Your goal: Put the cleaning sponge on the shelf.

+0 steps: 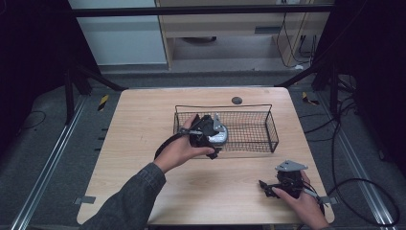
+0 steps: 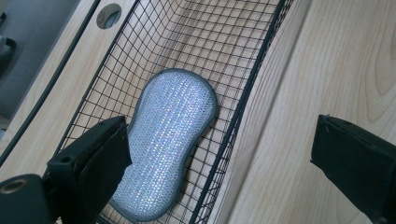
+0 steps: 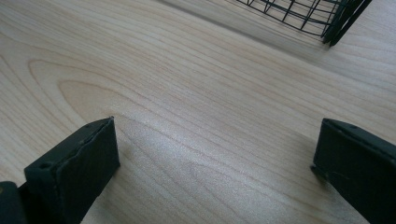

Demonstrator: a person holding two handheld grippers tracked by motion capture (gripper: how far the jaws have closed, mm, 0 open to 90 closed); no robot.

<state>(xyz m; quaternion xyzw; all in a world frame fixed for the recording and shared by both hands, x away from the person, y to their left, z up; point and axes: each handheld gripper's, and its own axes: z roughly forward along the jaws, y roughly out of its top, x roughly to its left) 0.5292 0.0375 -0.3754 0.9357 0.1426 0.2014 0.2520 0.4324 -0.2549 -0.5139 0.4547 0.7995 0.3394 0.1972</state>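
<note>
**Q:** Looking at the high view, which step are you in, and where does the piece sit?

**A:** Your left gripper [image 1: 209,135] hangs over the left end of the wire basket [image 1: 273,128], which stands at the middle of the table [image 1: 143,124], toward its far edge. The silver scouring pad [image 2: 168,140] lies flat on the basket floor, close to the near wall at that left end. In the left gripper view your jaws are spread wide, nothing between them: one is over the pad's lower end inside the basket, the other is outside, over bare wood beyond the near wall. Whether the inner jaw touches the pad cannot be told. By that evidence the step is either a release just made or a grasp about to begin; the pad lying flat and settled favours the release.

**Q:** And your other hand?

**A:** Your right gripper [image 1: 279,185] rests near the table's near right corner, well apart from the basket. In the right gripper view its jaws also stand wide apart, over bare wood, holding nothing; a corner of the basket shows at the top of that view.

**Q:** What does the next move call for?

**A:** If the pad is placed, lift your left gripper straight up so that neither jaw catches the near wall you are straddling. If you mean to take the pad, first bring both jaws inside the wire, one on either side of the pad's narrow waist, then close.
</note>
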